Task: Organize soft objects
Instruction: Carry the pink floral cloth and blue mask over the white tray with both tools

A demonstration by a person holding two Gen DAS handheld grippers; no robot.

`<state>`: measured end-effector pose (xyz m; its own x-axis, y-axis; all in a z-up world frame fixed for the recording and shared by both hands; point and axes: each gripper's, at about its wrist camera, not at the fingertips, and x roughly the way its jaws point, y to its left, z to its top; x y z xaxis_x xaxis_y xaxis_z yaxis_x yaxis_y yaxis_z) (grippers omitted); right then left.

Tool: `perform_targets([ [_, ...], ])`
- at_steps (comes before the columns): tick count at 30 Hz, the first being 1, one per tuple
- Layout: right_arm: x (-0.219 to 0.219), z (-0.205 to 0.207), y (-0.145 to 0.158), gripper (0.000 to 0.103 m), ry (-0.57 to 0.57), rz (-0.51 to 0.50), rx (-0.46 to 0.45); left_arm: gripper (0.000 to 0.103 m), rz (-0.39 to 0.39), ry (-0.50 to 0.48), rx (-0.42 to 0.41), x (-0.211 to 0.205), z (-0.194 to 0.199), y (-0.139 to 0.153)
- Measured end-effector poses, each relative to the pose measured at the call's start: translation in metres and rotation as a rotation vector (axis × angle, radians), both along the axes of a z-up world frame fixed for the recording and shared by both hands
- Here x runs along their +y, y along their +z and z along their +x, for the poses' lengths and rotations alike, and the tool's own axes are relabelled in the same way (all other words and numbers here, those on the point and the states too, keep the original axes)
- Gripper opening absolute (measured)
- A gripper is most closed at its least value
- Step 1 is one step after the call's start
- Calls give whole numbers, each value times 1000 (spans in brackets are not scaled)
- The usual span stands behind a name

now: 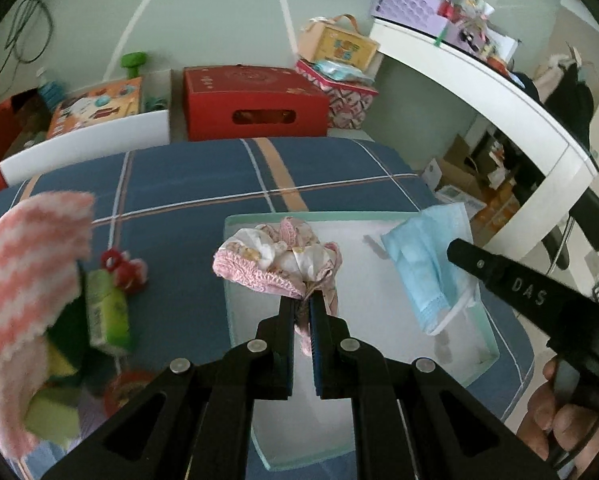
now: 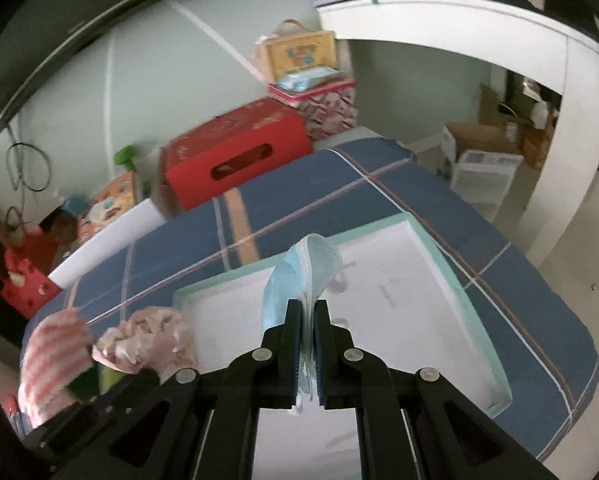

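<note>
The left gripper (image 1: 302, 300) has its jaws pinched closed on the edge of a pink frilly cloth (image 1: 277, 258), which bunches and hangs over the near left part of the white tray (image 1: 379, 280). Only a thin fold sits between the pads, so the cloth could slip free early and fall on the tray's green rim or just outside it on the blue plaid bedcover (image 1: 203, 176).

The right gripper (image 2: 308, 312) is likewise clamped shut, on a folded light blue face mask (image 2: 303, 268) held above the tray's middle. The mask's loose ear loops hang down and could catch on a finger at release, dragging the mask back out.

Both grippers crowd over the same tray; in the left wrist view the right one reaches in from the tray's right side, close to the cloth. They could collide or knock each other's load.

Left of the tray, a pink striped towel (image 1: 31, 272), a green packet (image 1: 107, 312) and a small red item (image 1: 121, 266) lie heaped, still unsorted. A low sweep could scatter them.

Beyond the tray's far edge, a red box (image 1: 255, 102) stands off the bedcover, well apart.
</note>
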<state>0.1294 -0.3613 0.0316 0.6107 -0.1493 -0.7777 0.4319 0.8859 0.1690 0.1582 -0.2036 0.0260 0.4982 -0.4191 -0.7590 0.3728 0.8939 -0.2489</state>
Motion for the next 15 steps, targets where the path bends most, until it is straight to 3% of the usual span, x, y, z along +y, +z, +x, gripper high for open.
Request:
perform_targets([
  [7,-18,3,-12,7,-38,18,-30,7,9,-42,14,-22,13,-22],
  [15,-23,13,-46,7,-46,40,55,7,51,-52,67,-33,18,-57],
])
